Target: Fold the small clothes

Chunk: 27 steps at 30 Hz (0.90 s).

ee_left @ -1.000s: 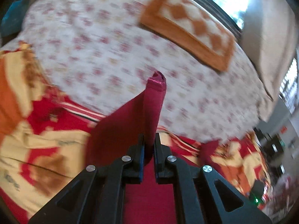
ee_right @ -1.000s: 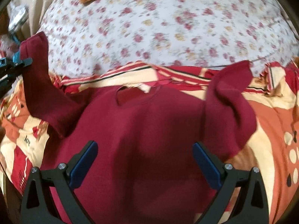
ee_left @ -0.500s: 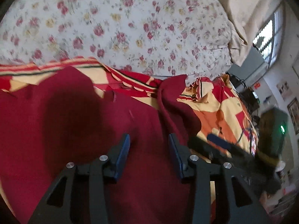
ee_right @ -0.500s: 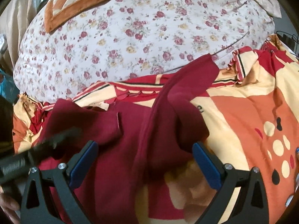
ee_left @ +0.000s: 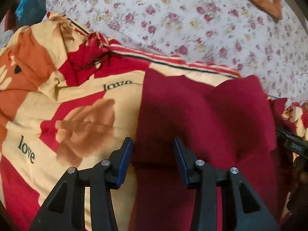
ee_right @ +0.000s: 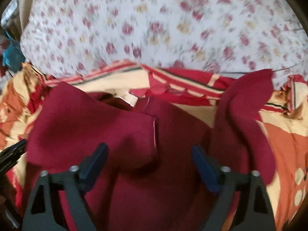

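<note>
Maroon shirt [ee_left: 202,115] lies on the blanket [ee_left: 57,105]; left gripper [ee_left: 153,159] and right gripper [ee_right: 149,163] hover over it, jaws spread.

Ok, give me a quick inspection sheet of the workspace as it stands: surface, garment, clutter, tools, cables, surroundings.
Surface: patterned "love" blanket over a floral bedsheet.
Job's things: maroon top lying on the blanket, left sleeve folded in over the body, right sleeve still out.
Clutter: orange checked cloth at the far side of the bed.
Tools: left tool open, right tool open, both holding nothing.
Cables: nothing seen.
Surroundings: blue item beyond the bed edge, too blurred to identify.
</note>
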### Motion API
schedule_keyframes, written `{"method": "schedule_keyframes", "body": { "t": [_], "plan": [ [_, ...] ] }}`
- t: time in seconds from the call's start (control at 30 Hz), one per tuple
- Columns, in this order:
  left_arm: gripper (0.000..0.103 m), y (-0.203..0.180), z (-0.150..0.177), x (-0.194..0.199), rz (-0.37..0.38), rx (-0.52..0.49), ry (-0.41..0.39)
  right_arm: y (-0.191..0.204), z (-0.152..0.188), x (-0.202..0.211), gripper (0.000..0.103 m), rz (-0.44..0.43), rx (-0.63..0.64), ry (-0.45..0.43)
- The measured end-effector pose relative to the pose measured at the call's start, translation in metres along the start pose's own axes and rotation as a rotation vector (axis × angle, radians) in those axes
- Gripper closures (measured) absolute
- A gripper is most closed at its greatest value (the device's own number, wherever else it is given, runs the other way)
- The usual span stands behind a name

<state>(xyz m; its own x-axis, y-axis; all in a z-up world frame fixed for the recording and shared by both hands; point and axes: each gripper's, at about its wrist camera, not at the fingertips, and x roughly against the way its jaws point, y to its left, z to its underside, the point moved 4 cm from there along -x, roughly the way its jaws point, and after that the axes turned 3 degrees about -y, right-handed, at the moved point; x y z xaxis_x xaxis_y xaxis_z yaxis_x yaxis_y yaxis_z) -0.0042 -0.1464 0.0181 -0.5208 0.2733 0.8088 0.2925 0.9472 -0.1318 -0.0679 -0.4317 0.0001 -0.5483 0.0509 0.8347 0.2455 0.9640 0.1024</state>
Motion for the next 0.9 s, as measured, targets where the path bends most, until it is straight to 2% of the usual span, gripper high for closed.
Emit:
{"method": "schedule_keyframes", "body": {
  "t": [0.03, 0.07, 0.13, 0.23, 0.3, 0.37, 0.43, 0.47, 0.5, 0.53, 0.57, 0.6, 0.7, 0.8, 0.9],
  "plan": [
    [0.081, -0.001, 0.002, 0.0, -0.011, -0.006, -0.003, 0.004, 0.002, -0.008, 0.072, -0.008, 0.02, 0.023],
    [0.081, -0.001, 0.003, -0.001, -0.018, -0.009, -0.005, 0.007, 0.003, -0.01, 0.086, 0.001, 0.039, 0.015],
    [0.081, -0.003, 0.002, -0.002, -0.022, -0.013, -0.006, 0.012, 0.004, -0.002, 0.094, 0.023, 0.088, -0.015],
    [0.081, -0.003, 0.002, -0.002, -0.004, -0.002, 0.0, -0.001, 0.007, 0.025, 0.094, 0.023, 0.06, -0.066],
    [0.081, 0.001, 0.0, -0.006, 0.008, 0.009, 0.001, -0.021, 0.012, 0.043, 0.094, 0.072, 0.022, -0.11],
    [0.079, 0.003, 0.001, -0.011, 0.01, 0.021, 0.007, -0.039, 0.017, 0.047, 0.094, 0.143, -0.004, -0.111],
    [0.079, 0.004, 0.001, -0.01, 0.008, 0.034, 0.008, -0.053, 0.019, 0.04, 0.093, 0.16, -0.036, -0.073],
    [0.079, 0.003, 0.001, -0.008, 0.005, 0.039, 0.009, -0.057, 0.021, 0.035, 0.085, 0.137, -0.055, -0.039],
    [0.079, 0.003, 0.0, -0.004, 0.004, 0.04, 0.003, -0.058, 0.021, 0.034, 0.07, 0.12, -0.069, -0.017],
    [0.079, 0.002, 0.0, 0.0, 0.002, 0.039, -0.004, -0.059, 0.022, 0.037, 0.062, 0.1, -0.087, -0.015],
    [0.079, 0.001, -0.001, 0.003, -0.001, 0.036, -0.012, -0.057, 0.021, 0.046, 0.054, 0.079, -0.104, -0.05],
    [0.079, -0.002, -0.002, 0.009, -0.002, 0.029, -0.026, -0.055, 0.021, 0.052, 0.051, 0.075, -0.108, -0.083],
    [0.079, -0.01, -0.006, 0.017, -0.009, 0.0, -0.063, -0.034, 0.017, 0.064, 0.05, 0.046, -0.073, -0.128],
    [0.079, -0.016, -0.01, 0.016, -0.01, -0.009, -0.074, -0.006, 0.014, 0.06, 0.05, -0.033, -0.027, -0.102],
    [0.079, -0.02, -0.01, 0.011, -0.012, -0.015, -0.067, 0.018, 0.016, 0.05, 0.05, -0.053, 0.02, -0.087]
  ]
}}
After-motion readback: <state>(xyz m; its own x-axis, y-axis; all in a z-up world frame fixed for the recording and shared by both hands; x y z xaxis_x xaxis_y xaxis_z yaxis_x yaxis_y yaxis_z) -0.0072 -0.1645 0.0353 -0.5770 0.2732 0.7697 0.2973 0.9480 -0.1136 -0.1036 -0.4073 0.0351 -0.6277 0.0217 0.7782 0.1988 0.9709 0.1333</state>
